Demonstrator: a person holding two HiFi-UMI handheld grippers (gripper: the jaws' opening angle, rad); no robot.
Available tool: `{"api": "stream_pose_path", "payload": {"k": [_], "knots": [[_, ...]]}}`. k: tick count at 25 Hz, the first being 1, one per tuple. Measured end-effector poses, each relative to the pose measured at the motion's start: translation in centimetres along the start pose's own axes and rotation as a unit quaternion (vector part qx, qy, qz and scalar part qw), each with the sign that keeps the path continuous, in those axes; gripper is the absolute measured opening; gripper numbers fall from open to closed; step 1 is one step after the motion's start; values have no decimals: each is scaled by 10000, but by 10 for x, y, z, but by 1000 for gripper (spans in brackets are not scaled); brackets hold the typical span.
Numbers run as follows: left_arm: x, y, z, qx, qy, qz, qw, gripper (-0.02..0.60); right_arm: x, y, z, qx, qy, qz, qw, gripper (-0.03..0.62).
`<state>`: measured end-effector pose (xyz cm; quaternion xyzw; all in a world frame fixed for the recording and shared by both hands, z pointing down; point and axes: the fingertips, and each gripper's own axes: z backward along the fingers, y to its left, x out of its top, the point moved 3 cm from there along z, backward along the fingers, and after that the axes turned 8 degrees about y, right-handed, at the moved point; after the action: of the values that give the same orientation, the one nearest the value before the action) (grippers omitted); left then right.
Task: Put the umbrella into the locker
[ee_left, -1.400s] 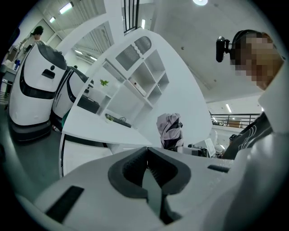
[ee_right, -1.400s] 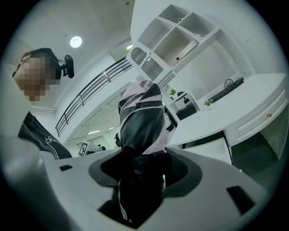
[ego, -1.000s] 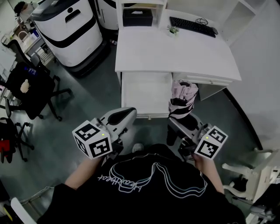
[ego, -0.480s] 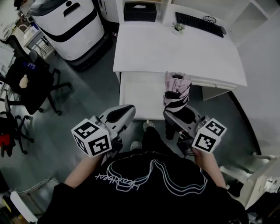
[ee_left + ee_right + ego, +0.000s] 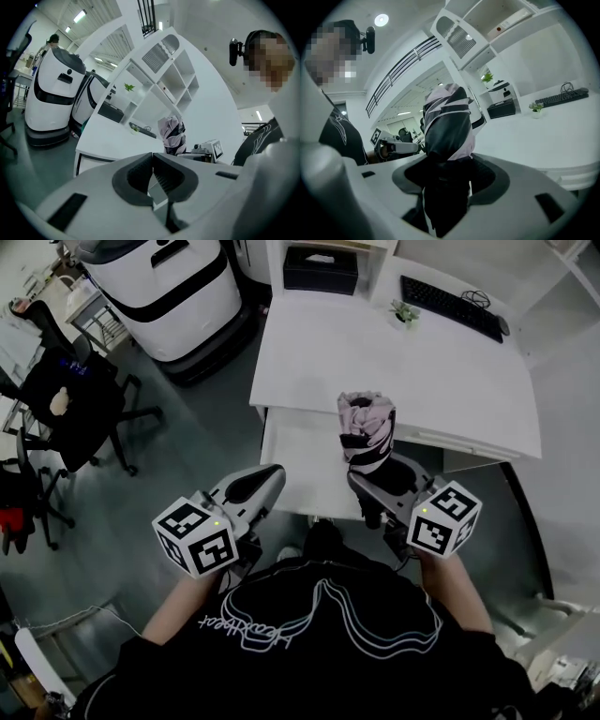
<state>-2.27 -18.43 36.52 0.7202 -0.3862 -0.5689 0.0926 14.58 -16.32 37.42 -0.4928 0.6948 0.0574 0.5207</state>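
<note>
A folded pink and black umbrella [image 5: 366,430] stands upright in my right gripper [image 5: 377,482], whose jaws are shut on its dark lower end. In the right gripper view the umbrella [image 5: 447,119] fills the middle, rising out of the right gripper [image 5: 447,165]. My left gripper [image 5: 251,486] hangs to the left at about the same height, shut with nothing in it; its pads meet in the left gripper view [image 5: 153,158]. That view also shows the umbrella [image 5: 172,135] off to the right. No locker can be made out for certain.
A white desk [image 5: 375,362] lies just ahead, with a keyboard [image 5: 452,307], a small plant [image 5: 405,312] and a black box [image 5: 321,270]. A lower white panel [image 5: 298,460] juts from its front. A white robot [image 5: 159,282] and office chairs [image 5: 80,413] stand left. White open shelves [image 5: 164,84] rise behind the desk.
Both grippers have moved forward toward the desk, with the umbrella still held. The umbrella's top now stands over the desk's front edge.
</note>
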Motion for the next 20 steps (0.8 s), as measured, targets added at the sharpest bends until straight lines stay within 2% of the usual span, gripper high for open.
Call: {"api": "stream_pose_path", "payload": {"k": [12, 16, 20], "knots": [[3, 37, 5, 643, -91, 245, 9976, 6, 3, -26, -60, 222, 885, 798, 9926, 242], [0, 45, 8, 769, -85, 334, 9964, 6, -13, -32, -82, 172, 1279, 1171, 9847, 242], [0, 52, 12, 858, -122, 416, 9954, 6, -33, -38, -103, 132, 1712, 1769, 9691, 242]]}}
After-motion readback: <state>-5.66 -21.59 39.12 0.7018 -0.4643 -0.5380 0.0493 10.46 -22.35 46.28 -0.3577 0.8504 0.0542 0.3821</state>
